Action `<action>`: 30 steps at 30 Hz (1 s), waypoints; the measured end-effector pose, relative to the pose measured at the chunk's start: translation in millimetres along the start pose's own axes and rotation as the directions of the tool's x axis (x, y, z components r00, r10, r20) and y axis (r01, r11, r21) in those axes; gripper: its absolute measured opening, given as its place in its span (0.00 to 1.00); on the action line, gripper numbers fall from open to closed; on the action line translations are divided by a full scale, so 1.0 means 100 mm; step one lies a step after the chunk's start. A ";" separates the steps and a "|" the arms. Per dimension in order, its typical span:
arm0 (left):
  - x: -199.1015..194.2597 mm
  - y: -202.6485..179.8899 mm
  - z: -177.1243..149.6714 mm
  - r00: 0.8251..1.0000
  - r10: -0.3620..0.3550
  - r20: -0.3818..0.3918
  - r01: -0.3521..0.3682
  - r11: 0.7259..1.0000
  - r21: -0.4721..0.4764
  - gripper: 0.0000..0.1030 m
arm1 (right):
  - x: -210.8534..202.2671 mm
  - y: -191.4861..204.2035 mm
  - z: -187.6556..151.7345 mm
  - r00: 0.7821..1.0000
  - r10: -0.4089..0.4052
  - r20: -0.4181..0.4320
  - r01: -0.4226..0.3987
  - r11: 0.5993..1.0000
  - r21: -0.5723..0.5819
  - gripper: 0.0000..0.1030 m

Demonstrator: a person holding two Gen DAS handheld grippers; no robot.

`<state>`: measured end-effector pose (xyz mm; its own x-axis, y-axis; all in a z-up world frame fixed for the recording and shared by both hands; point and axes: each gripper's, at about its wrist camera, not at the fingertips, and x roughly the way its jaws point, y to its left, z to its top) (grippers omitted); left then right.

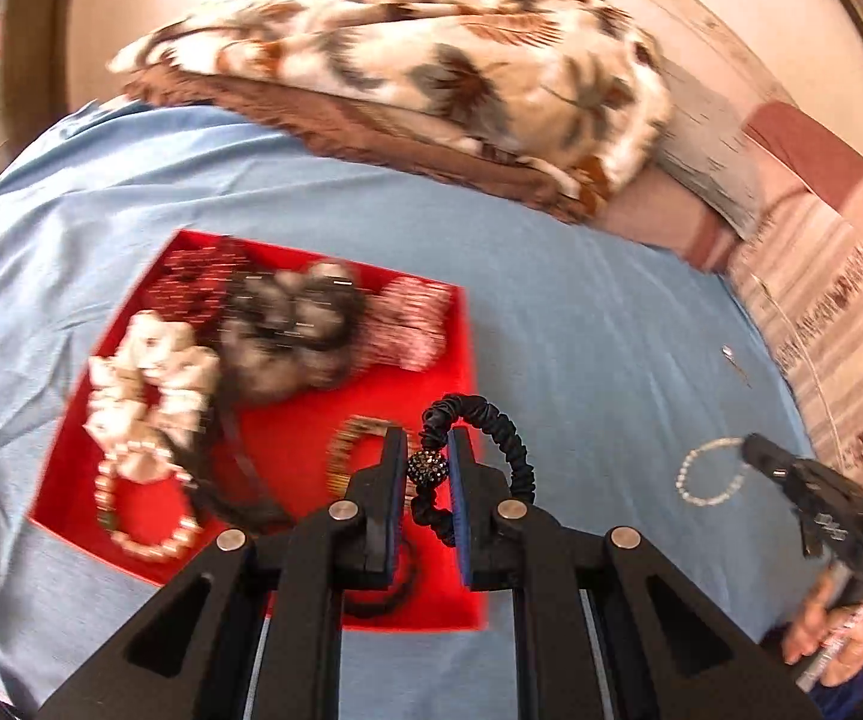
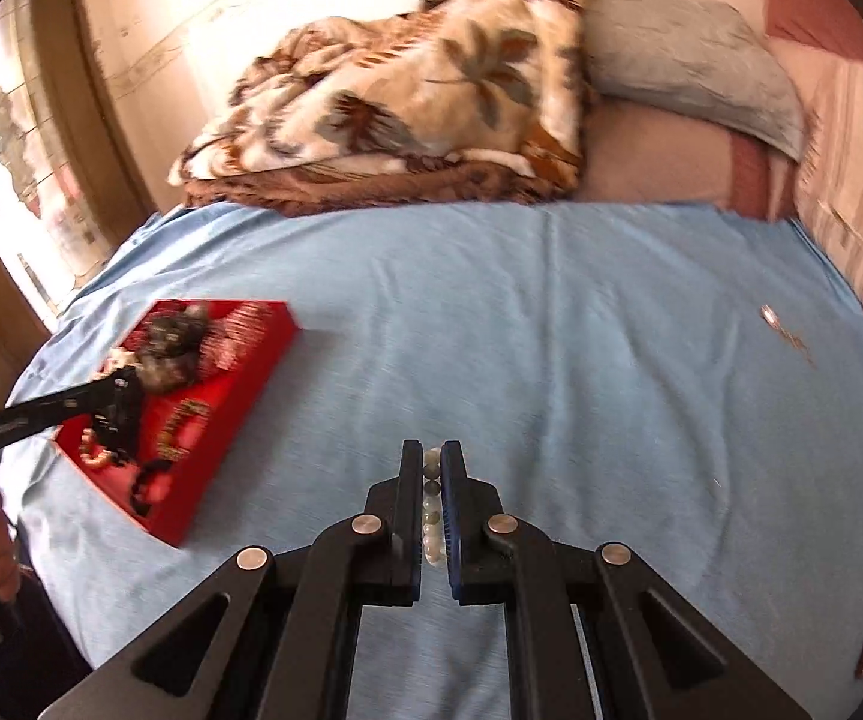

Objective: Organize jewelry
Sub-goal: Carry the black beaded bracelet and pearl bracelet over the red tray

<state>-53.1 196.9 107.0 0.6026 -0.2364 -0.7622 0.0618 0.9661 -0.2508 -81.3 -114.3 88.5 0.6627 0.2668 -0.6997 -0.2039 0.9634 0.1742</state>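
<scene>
Your left gripper (image 1: 426,468) was clamped on the black ruched fabric band (image 1: 494,438) above the red shallow tray (image 1: 467,360). Your right gripper (image 2: 431,480), pinching the pale beaded bracelet (image 2: 431,531), had the tray at ten o'clock.

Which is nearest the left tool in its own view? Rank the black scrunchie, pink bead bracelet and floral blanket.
1. Black scrunchie, clamped in the left tool.
2. Pink bead bracelet, left, in the red tray.
3. Floral blanket, far back.
</scene>
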 end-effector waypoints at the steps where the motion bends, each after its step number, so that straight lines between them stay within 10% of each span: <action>1: 0.02 0.09 0.02 1.000 0.013 -0.002 -0.013 1.000 -0.012 0.13 | 0.00 0.08 0.04 1.000 0.008 0.002 -0.008 1.000 -0.010 0.07; 17: 0.32 0.64 0.09 0.998 0.028 -0.054 -0.033 0.995 -0.093 0.13 | 0.70 1.47 0.63 0.979 0.167 -0.117 -0.179 0.979 -0.100 0.07; 30: 0.45 0.69 0.13 0.996 0.006 -0.086 -0.016 0.993 -0.113 0.13 | 1.46 1.76 0.68 0.959 0.143 -0.244 -0.168 0.982 -0.087 0.07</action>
<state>-12.0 254.0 63.4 0.5326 -0.2382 -0.8122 -0.0384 0.9518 -0.3044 28.2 95.7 63.9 0.4306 0.3865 -0.8156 -0.3743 0.8987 0.2283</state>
